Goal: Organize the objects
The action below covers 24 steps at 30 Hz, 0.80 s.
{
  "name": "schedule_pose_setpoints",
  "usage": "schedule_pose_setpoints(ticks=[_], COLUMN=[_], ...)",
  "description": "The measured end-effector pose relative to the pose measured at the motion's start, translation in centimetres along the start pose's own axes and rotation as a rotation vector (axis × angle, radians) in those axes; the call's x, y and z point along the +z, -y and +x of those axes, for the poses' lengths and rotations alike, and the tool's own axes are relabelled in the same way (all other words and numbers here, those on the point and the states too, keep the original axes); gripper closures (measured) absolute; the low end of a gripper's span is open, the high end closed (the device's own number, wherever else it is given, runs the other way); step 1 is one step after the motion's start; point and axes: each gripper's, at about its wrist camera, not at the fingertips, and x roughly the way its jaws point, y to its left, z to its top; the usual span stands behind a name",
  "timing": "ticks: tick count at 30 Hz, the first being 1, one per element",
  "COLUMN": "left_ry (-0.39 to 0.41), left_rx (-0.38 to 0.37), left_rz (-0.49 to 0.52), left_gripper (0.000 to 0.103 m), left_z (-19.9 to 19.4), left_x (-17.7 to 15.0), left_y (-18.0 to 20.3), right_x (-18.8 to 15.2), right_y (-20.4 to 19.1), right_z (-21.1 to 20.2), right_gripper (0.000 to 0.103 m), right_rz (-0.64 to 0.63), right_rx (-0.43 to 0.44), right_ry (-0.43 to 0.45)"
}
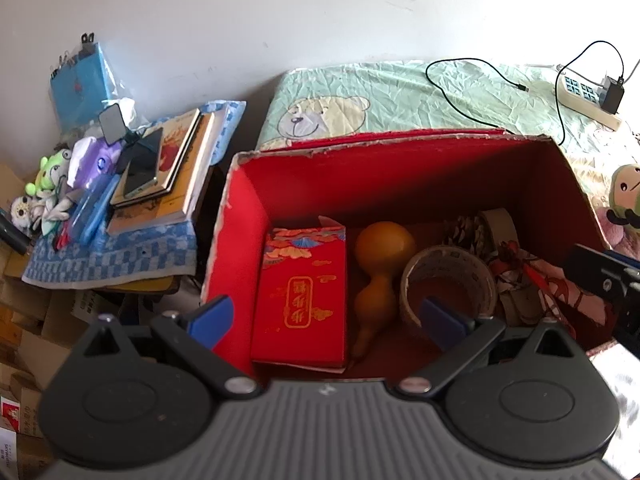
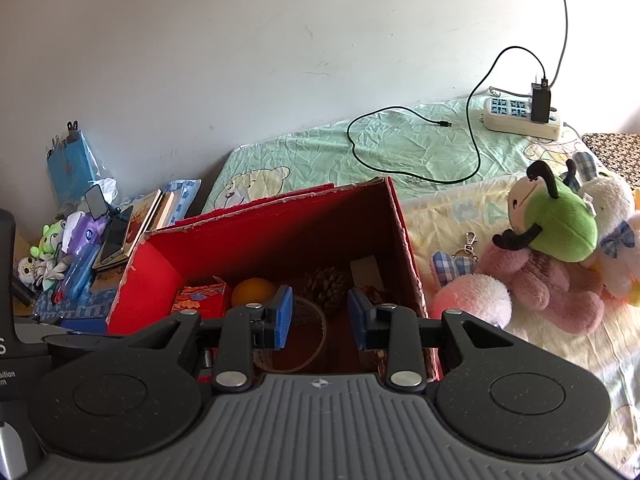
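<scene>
A red cardboard box (image 1: pixel 248 208) (image 2: pixel 404 232) stands open on the bed. Inside lie a red gift packet (image 1: pixel 300 300) (image 2: pixel 200 300), an orange gourd (image 1: pixel 380 264) (image 2: pixel 252 290), a tape roll (image 1: pixel 448 284) (image 2: pixel 316 332), a pine cone (image 1: pixel 468 228) (image 2: pixel 324 286) and patterned cloth (image 1: pixel 536 280). My left gripper (image 1: pixel 326 320) hovers open above the box's near side, nothing between its fingers. My right gripper (image 2: pixel 320 316) stands open over the box's right part, empty. Plush toys (image 2: pixel 556 240) (image 1: pixel 626 200) lie on the bed to the right of the box.
Left of the box, a stack with books (image 1: pixel 176 176) (image 2: pixel 136 224), a phone (image 1: pixel 140 172), small toys (image 1: pixel 48 184) and a blue checked towel (image 1: pixel 120 256). A power strip (image 2: pixel 520 116) (image 1: pixel 588 100) and black cable (image 2: pixel 400 144) lie on the bed by the white wall.
</scene>
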Motion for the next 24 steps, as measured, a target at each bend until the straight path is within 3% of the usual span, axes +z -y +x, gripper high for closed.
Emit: schedule_pose_setpoints(ticks=[24], left_ry=[-0.058], left_rx=[-0.017], left_rz=[-0.016], left_gripper=[0.003], left_z=[3.7], left_x=[0.6], left_y=[0.5], right_x=[0.5], right_y=[0.2], right_z=[3.9], right_gripper=[0.07], right_rz=[-0.018], right_rx=[0.031], right_ry=[-0.098])
